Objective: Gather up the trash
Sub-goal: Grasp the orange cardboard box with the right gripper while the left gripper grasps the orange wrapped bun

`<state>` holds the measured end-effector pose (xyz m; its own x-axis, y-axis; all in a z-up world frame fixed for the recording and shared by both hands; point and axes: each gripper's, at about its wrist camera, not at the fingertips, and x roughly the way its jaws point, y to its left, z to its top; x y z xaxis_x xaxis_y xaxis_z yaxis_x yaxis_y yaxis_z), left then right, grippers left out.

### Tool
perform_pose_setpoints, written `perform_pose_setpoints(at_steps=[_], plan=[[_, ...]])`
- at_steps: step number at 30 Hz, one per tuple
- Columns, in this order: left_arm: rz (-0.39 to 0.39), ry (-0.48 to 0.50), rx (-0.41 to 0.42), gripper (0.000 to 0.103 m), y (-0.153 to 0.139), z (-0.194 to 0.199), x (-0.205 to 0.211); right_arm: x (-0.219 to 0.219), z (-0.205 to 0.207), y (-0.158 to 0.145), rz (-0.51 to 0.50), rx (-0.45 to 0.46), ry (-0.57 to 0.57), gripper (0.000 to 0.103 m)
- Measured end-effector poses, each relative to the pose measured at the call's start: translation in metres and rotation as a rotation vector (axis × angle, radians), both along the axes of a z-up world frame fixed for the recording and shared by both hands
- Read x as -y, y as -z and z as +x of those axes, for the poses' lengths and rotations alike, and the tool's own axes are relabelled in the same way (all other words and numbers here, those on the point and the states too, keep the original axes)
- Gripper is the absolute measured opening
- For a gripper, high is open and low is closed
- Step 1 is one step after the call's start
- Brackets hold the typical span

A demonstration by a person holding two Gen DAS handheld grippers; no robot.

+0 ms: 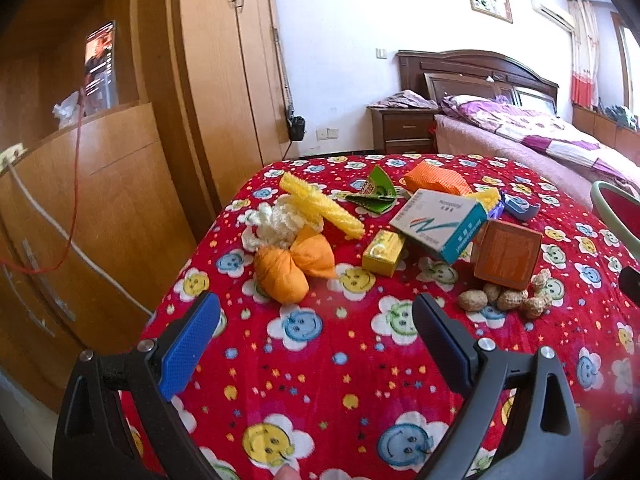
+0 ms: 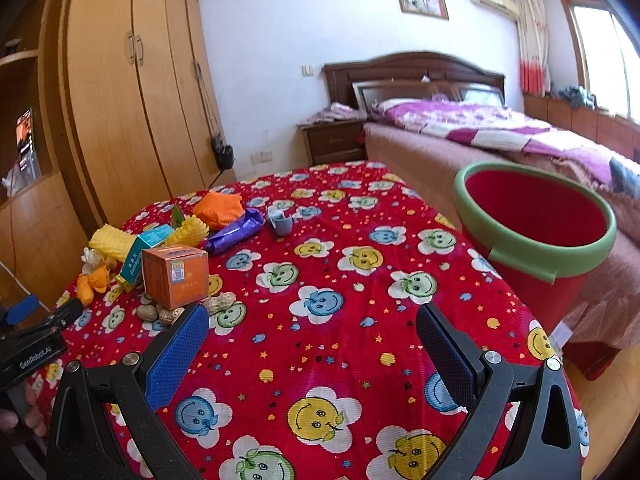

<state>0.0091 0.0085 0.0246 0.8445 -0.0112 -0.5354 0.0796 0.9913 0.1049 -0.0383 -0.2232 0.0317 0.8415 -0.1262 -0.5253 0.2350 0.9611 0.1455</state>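
Observation:
Trash lies on a red smiley-print tablecloth (image 1: 320, 360): an orange wrapper bundle (image 1: 292, 266), yellow foam netting (image 1: 320, 210), a small yellow box (image 1: 383, 253), a white and teal box (image 1: 438, 220), an orange box (image 1: 506, 254) and several peanuts (image 1: 508, 298). My left gripper (image 1: 316, 316) is open and empty, just short of the orange bundle. My right gripper (image 2: 312, 328) is open and empty over the cloth, right of the orange box (image 2: 176, 274) and peanuts (image 2: 218, 304). A red bin with a green rim (image 2: 536, 220) stands at the table's right edge.
A purple wrapper (image 2: 236, 232), a grey cup (image 2: 280, 222), an orange pouch (image 2: 218, 208) and a green carton piece (image 1: 374, 192) lie further back. A wooden wardrobe (image 2: 132, 100) stands left. A bed (image 2: 500, 132) and a nightstand (image 2: 332, 144) stand behind.

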Motion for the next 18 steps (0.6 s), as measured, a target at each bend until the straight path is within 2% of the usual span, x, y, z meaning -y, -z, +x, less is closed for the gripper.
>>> perform_pose_setpoints(at_steps=[5,12,18], plan=[[-0.016,0.028,-0.044,0.096,-0.014,0.027,-0.005,0.003,0.008,-0.004,0.05,-0.046,-0.01,0.103],[-0.059,0.068,-0.111,0.095,-0.028,0.084,-0.016,0.004,0.02,-0.011,0.104,-0.074,-0.025,0.103],[-0.07,0.086,-0.136,0.095,-0.03,0.122,-0.024,0.003,0.037,-0.014,0.123,-0.103,-0.023,0.103]])
